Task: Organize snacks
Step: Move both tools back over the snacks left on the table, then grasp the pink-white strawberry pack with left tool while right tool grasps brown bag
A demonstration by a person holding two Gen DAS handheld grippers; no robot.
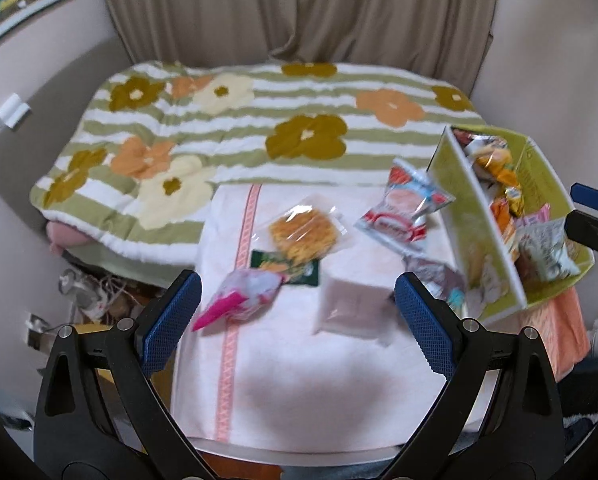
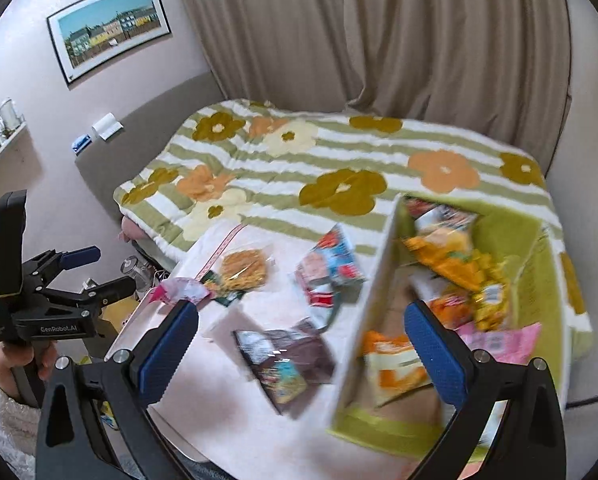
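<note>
Several snack packets lie loose on the white towel (image 1: 299,380): a pink one (image 1: 243,296), a clear one with a yellow cracker (image 1: 303,232), a green one (image 1: 287,268), a red and blue one (image 1: 403,204), a white square one (image 1: 351,308) and a dark brown one (image 2: 287,360). The green divided box (image 1: 455,184) at the right holds several packets. My left gripper (image 1: 299,320) hovers open above the white packet, holding nothing. Also open and holding nothing, my right gripper (image 2: 301,352) hangs over the brown packet and the box's near wall (image 2: 371,292). The images are motion-blurred.
A bed with a striped floral blanket (image 1: 259,120) lies right behind the towel-covered table. Beige curtains (image 1: 299,8) hang at the back. Cables and clutter (image 1: 91,296) sit on the floor at the left. A hand (image 2: 15,364) holds the left gripper (image 2: 103,270).
</note>
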